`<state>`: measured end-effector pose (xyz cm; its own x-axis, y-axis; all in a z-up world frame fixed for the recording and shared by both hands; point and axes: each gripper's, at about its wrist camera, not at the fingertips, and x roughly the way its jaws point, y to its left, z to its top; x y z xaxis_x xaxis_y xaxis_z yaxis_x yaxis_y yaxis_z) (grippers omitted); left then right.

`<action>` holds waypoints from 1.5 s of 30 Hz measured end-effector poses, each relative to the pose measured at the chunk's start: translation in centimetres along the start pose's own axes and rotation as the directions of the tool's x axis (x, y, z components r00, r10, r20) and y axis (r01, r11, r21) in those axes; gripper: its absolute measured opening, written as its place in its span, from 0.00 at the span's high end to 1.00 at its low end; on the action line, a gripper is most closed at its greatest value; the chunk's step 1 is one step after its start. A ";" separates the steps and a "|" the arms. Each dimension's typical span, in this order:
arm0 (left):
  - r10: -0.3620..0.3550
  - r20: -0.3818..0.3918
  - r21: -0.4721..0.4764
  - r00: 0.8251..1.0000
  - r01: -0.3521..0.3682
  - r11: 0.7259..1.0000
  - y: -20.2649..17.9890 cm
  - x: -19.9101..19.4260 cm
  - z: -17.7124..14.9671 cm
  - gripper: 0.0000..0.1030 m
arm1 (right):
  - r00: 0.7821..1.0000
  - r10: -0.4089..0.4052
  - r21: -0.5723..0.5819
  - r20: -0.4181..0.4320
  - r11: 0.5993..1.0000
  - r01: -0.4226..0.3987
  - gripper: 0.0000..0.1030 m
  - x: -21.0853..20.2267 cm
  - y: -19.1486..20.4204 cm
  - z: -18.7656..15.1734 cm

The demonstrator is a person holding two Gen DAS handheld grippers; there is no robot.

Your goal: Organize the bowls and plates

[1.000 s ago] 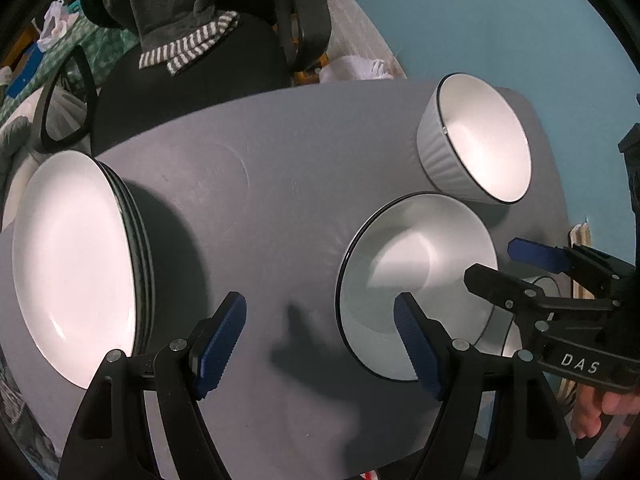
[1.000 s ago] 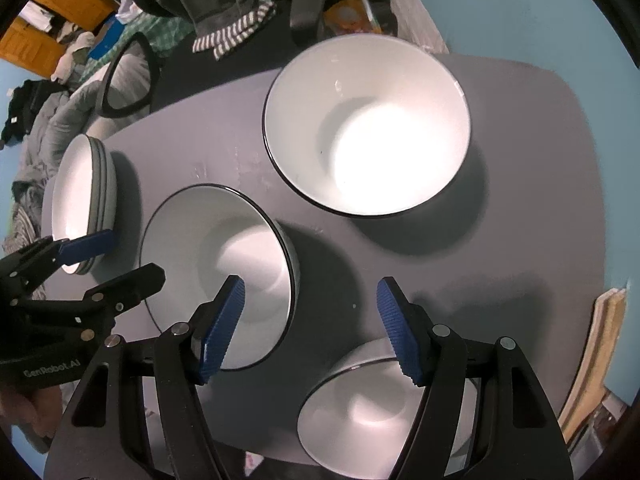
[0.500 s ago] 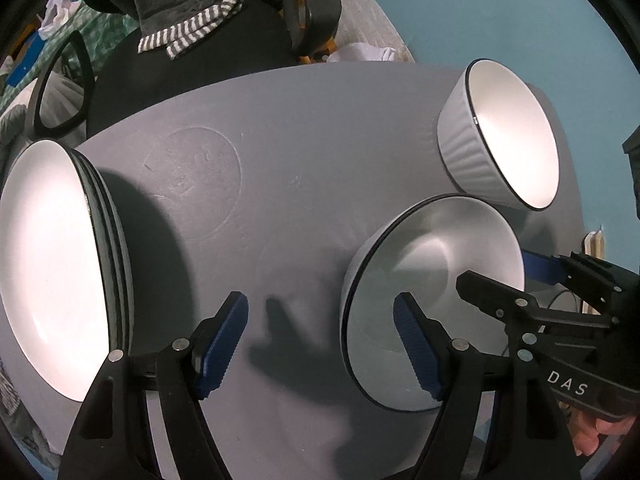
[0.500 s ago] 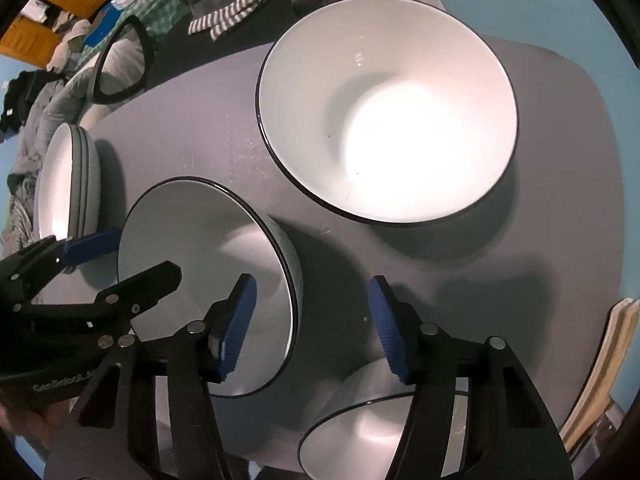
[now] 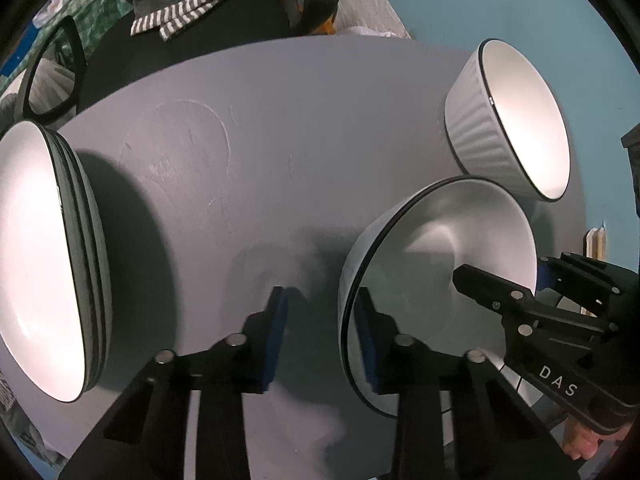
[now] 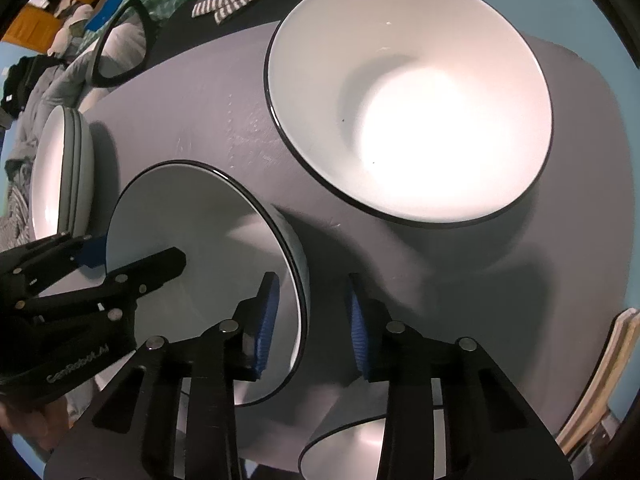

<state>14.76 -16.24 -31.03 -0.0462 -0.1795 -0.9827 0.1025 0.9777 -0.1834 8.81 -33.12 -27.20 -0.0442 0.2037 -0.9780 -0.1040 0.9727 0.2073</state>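
Observation:
A white bowl with a black rim (image 5: 440, 248) (image 6: 192, 240) stands in the middle of the grey table (image 5: 280, 140). My left gripper (image 5: 320, 338) straddles its left rim, one blue pad inside and the other outside, clear of the wall. Its jaws are closing. My right gripper (image 6: 314, 324) straddles the opposite rim the same way, jaws closing, with a gap at the outer pad. Each gripper shows in the other's view: right gripper (image 5: 500, 274), left gripper (image 6: 136, 254). A larger ribbed bowl (image 5: 520, 120) (image 6: 408, 112) stands behind. A stack of plates (image 5: 40, 260) (image 6: 60, 176) sits at the left.
Another small bowl (image 6: 352, 452) lies at the near edge under my right gripper. A black chair (image 5: 200, 40) with striped clothing stands beyond the table. Wooden boards (image 6: 600, 380) lean at the right edge, by a blue wall.
Both grippers' jaws have narrowed around opposite rims of the middle bowl. The left gripper has sunk closer to the table.

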 end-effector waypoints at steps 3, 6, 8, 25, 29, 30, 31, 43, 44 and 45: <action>-0.009 -0.001 -0.007 1.000 0.009 1.000 0.0 0.1 0.0 0.72 | 1.000 0.000 0.003 -0.004 1.000 0.000 0.72 0.0 -0.1 -0.1; -0.016 -0.006 -0.005 1.000 0.016 1.000 0.1 0.2 -0.2 0.75 | 1.000 0.004 0.005 -0.007 1.000 -0.004 0.78 0.1 -0.3 -0.4; -0.022 -0.006 -0.006 1.000 0.022 1.000 0.1 0.2 -0.1 0.77 | 1.000 0.011 0.009 -0.008 1.000 -0.011 0.82 0.2 -0.1 -0.2; -0.052 -0.003 -0.026 0.999 0.052 0.998 -1.0 0.6 0.0 0.90 | 1.000 0.003 0.003 -0.011 1.000 -0.003 0.92 0.8 1.5 0.4; -0.055 -0.002 -0.048 0.998 0.055 0.997 -0.9 0.7 -0.6 0.91 | 1.000 -0.002 0.009 -0.015 1.000 0.002 0.92 0.8 1.5 0.3; -0.053 -0.002 -0.047 0.999 0.053 0.997 -1.0 0.7 -0.7 0.91 | 1.000 0.001 0.012 -0.016 1.000 -0.001 0.92 1.0 1.9 0.5; -0.053 -0.004 -0.048 0.999 0.053 0.997 -1.1 0.7 -0.9 0.91 | 1.000 0.002 0.012 -0.015 1.000 -0.002 0.93 1.0 1.9 0.4; -0.039 0.009 -0.028 0.999 0.039 0.999 -2.5 -0.8 -0.9 0.91 | 1.000 -0.007 0.017 0.002 1.000 0.007 0.93 -0.4 2.5 0.2; -0.038 0.009 -0.023 0.999 0.038 0.999 -2.6 -1.1 -0.7 0.91 | 1.000 -0.005 0.021 0.006 1.000 0.004 0.93 -0.8 2.5 0.2; -0.038 0.009 -0.018 0.999 0.038 0.999 -2.9 -1.4 -0.5 0.91 | 1.000 -0.004 0.022 0.009 1.000 0.003 0.93 -1.0 2.6 0.0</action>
<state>14.00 -18.75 -29.16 -0.0413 -0.2172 -0.9753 0.0827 0.9720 -0.2199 8.61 -30.83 -25.73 -0.0350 0.2012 -0.9789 -0.0825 0.9756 0.2034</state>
